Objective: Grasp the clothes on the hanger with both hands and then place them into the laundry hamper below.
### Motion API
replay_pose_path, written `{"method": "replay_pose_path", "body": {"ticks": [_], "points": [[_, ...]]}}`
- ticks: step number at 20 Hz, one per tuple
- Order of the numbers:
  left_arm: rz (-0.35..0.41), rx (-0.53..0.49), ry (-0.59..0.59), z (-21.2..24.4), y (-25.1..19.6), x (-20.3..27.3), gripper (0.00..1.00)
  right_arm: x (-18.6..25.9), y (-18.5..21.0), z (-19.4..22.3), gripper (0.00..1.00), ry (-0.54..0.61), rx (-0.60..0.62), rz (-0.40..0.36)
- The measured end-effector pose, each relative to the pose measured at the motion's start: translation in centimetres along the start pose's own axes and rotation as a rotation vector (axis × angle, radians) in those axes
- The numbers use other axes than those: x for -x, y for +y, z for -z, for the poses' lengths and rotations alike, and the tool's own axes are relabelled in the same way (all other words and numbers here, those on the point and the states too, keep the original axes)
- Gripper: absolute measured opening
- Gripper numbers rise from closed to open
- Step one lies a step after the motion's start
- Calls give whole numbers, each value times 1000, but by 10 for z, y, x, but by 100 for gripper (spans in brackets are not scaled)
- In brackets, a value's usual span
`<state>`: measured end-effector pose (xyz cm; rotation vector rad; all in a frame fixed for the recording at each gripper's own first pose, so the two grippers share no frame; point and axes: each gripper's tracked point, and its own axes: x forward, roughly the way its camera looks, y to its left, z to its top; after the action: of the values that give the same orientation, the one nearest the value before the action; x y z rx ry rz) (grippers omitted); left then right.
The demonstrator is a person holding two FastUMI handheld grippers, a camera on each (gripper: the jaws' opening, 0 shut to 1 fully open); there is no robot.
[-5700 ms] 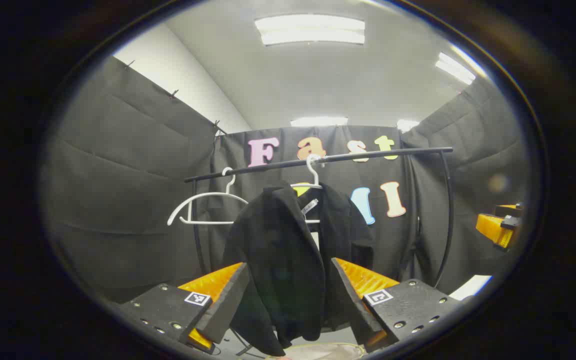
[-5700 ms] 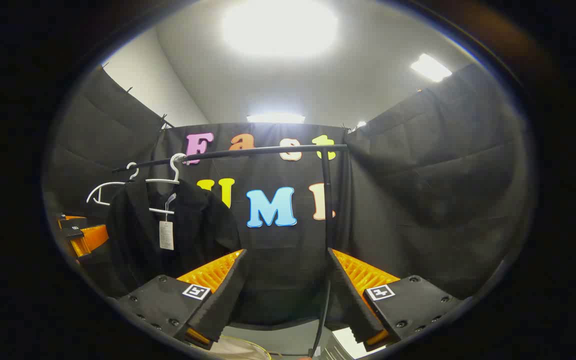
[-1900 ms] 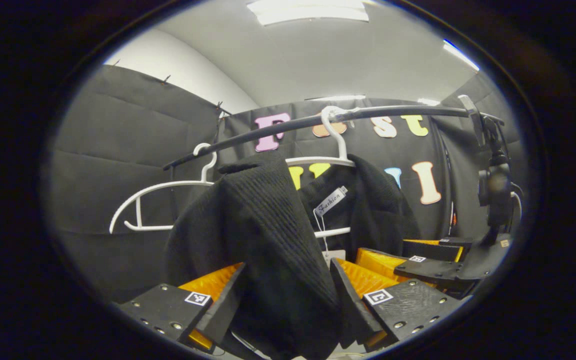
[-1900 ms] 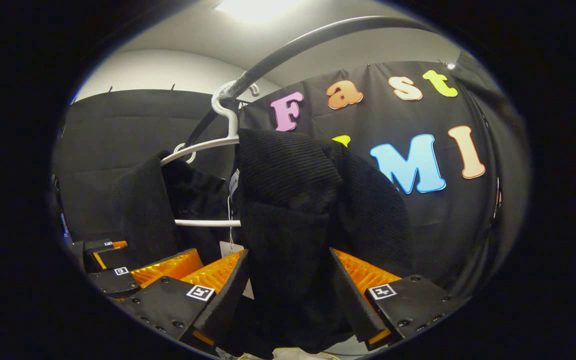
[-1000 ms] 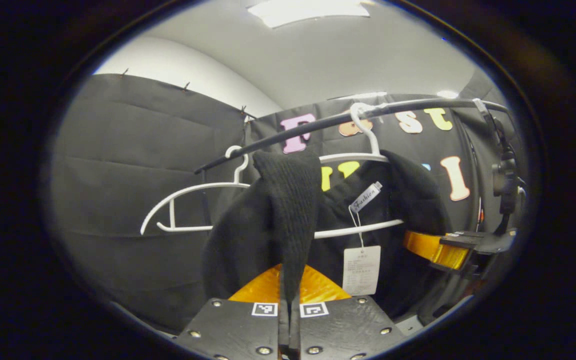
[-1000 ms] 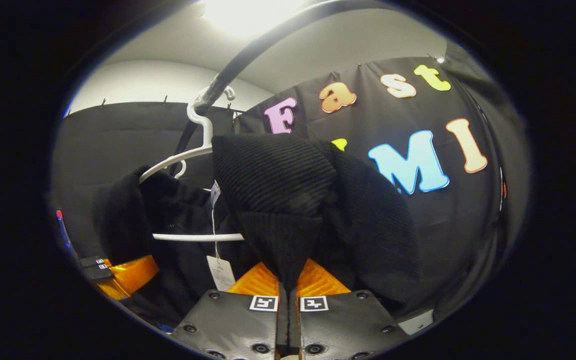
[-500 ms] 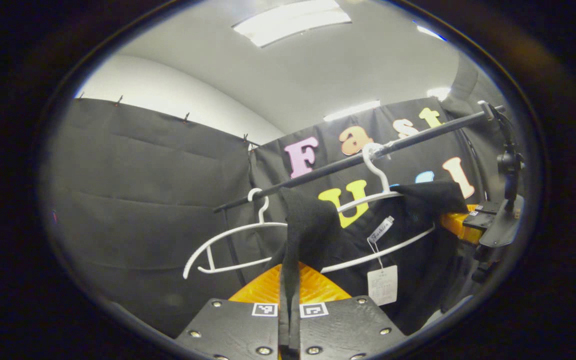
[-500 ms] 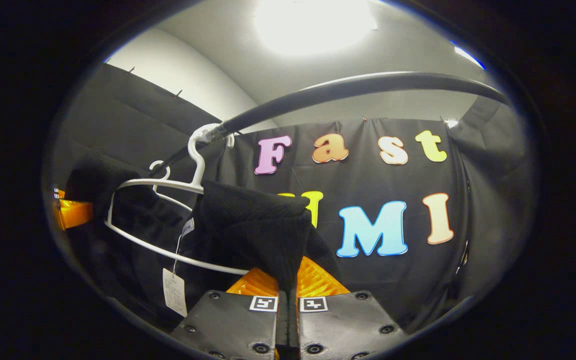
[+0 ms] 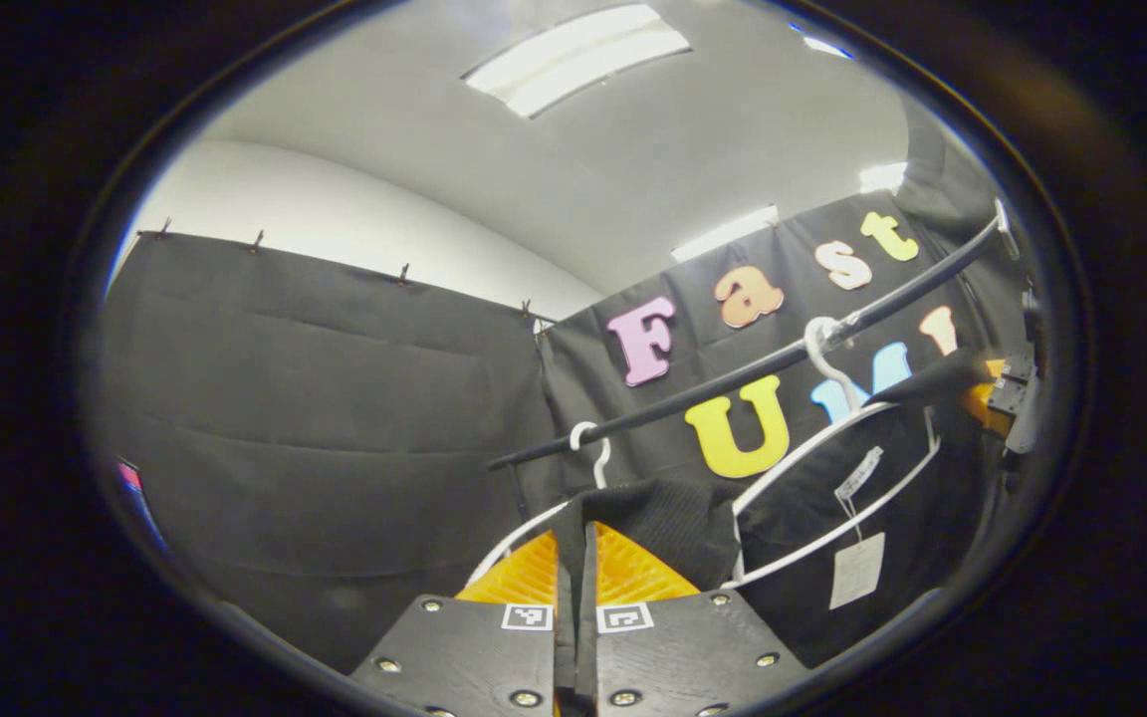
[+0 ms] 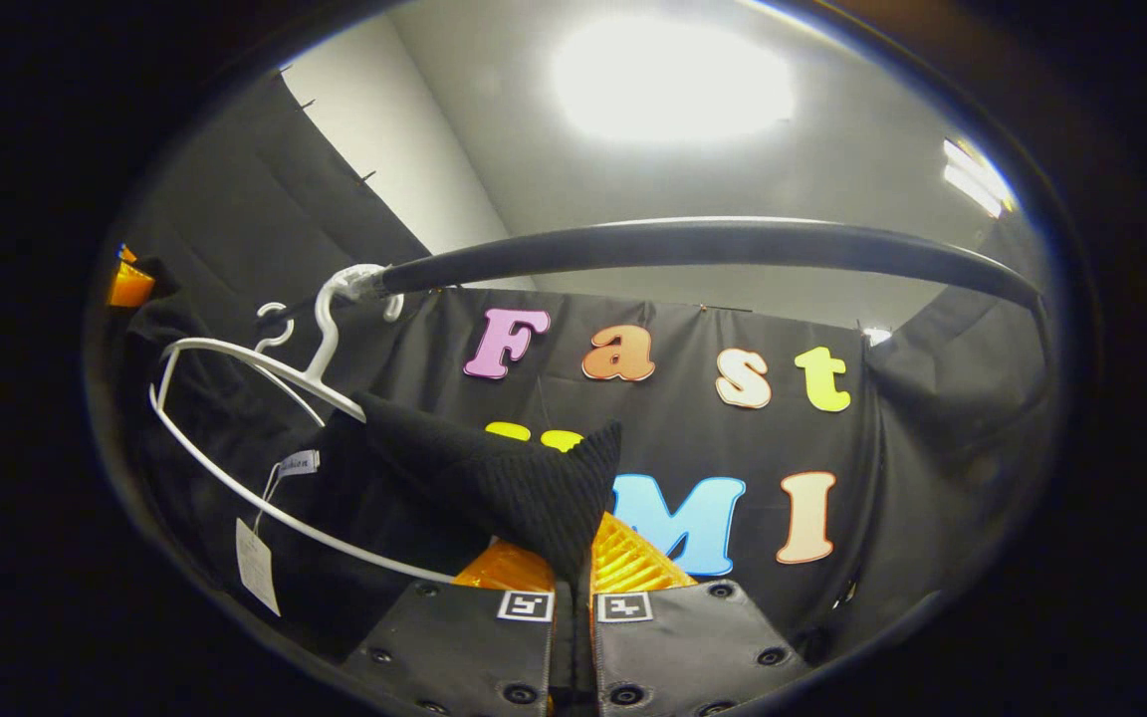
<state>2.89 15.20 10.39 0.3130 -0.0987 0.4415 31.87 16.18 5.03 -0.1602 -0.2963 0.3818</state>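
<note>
In the left gripper view my left gripper (image 9: pixel 574 563) is shut on a fold of the black knit garment (image 9: pixel 668 518), which stretches right across the tilted white hanger (image 9: pixel 837 468) on the black rail (image 9: pixel 733 378). The right gripper (image 9: pixel 1007 398) shows at the far right, at the garment's other end. In the right gripper view my right gripper (image 10: pixel 578 573) is shut on a pointed fold of the same garment (image 10: pixel 504 478). The cloth runs left over the hanger (image 10: pixel 235 478), whose hook (image 10: pixel 327 309) sits on the rail (image 10: pixel 713 244). The left gripper (image 10: pixel 125 284) is far left.
A second, bare white hanger (image 9: pixel 588 448) hangs on the rail just behind the left gripper. A white paper tag (image 9: pixel 857 570) dangles from the garment's collar; the same tag (image 10: pixel 257 566) shows in the right gripper view. Black cloth walls close in behind and to both sides.
Both grippers, open about two seconds ago, shut on the garment's shoulders. Since then they have drawn apart, stretching the cloth, tilting the hanger and pulling the shoulders off its ends.
</note>
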Motion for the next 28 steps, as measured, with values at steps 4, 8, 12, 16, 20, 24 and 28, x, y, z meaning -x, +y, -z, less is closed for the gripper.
{"method": "replay_pose_path", "body": {"ticks": [4,8,12,16,20,24,28], "points": [[-27,0,27,19,20,-17,2,-12,-19,23,1,50,-20,26],[-17,-15,37,30,27,-28,1,-20,-21,40,1,89,-49,19],[4,-110,19,32,39,-61,1,-19,-13,47,2,98,-14,-6],[12,-192,-41,1,49,-86,2,-23,-12,50,2,92,4,-22],[36,-176,-10,24,40,-87,2,-30,-13,58,1,94,-18,0],[90,-105,48,66,28,-78,2,-25,-14,69,2,124,-44,17],[134,-40,112,108,14,-69,1,-9,-11,81,2,169,-44,16]]}}
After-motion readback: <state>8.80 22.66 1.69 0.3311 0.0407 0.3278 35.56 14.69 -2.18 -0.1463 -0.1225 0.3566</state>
